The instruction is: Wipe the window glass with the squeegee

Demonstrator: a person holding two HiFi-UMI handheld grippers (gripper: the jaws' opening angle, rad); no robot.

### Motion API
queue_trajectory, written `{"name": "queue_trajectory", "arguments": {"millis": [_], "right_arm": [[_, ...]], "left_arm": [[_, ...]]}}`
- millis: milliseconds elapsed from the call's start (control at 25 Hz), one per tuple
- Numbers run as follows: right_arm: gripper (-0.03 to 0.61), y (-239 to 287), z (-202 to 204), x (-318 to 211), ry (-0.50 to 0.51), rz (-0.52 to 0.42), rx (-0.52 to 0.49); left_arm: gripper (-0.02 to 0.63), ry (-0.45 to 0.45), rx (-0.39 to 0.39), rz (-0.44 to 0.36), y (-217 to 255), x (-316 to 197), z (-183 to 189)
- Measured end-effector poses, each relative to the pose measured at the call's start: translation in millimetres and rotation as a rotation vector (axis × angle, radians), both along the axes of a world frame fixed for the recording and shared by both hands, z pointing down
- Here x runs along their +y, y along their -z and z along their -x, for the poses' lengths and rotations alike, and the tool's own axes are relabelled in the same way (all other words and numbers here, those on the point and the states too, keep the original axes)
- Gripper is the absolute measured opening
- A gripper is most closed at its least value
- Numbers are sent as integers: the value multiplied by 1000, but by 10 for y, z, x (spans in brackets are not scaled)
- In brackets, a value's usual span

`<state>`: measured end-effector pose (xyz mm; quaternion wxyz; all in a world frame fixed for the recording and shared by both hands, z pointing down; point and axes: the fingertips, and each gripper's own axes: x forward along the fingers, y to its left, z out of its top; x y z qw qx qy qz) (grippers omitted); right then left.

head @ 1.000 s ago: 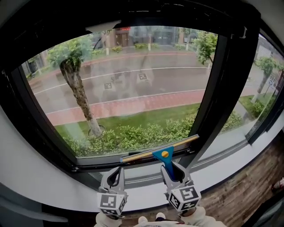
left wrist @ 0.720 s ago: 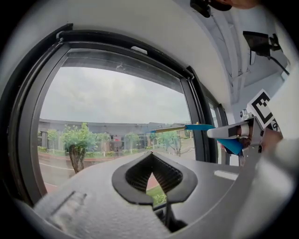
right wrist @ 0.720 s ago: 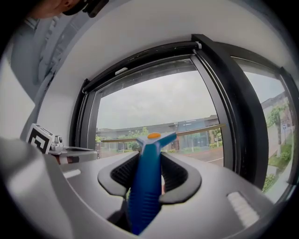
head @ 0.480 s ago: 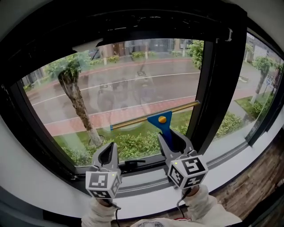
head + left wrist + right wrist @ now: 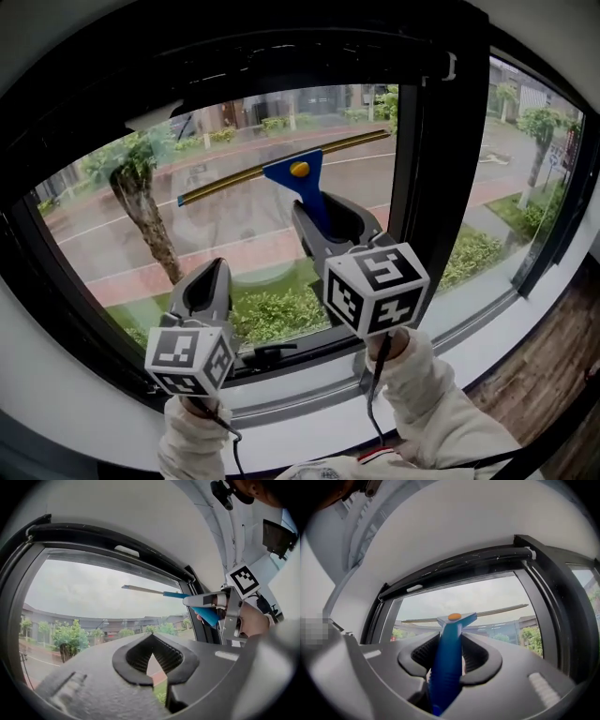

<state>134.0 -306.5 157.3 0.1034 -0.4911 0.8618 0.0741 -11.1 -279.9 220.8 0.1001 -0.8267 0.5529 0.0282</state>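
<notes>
The squeegee (image 5: 298, 172) has a blue handle, an orange dot and a brass-coloured blade bar. Its blade lies slanted across the upper part of the window glass (image 5: 234, 234), right end higher. My right gripper (image 5: 328, 223) is shut on the blue handle (image 5: 447, 658), and the blade (image 5: 487, 611) shows ahead of the jaws against the grey sky. My left gripper (image 5: 210, 283) is held lower and to the left, apart from the squeegee, its jaws shut with nothing between them (image 5: 156, 683). From the left gripper view the squeegee (image 5: 164, 593) and right gripper (image 5: 220, 603) show to the right.
A thick black mullion (image 5: 431, 187) bounds the pane on the right, with another pane (image 5: 525, 169) beyond it. A black window latch (image 5: 267, 354) sits on the lower frame above the white sill (image 5: 309, 398). Outside are a tree, hedges and a road.
The right gripper has carried the squeegee from the bottom edge of the pane up to its upper part. The left gripper has risen too, staying shut and below it.
</notes>
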Motion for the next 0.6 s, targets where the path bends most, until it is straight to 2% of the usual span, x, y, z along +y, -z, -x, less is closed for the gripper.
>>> {"name": "queue_trajectory", "arguments": {"millis": [320, 600], "right_arm": [[146, 682, -256, -208, -61, -65, -50], [146, 903, -294, -285, -68, -81, -60]], "left_arm": [[0, -6, -18, -42, 256, 0, -62], [0, -17, -53, -56, 429, -34, -195]]}}
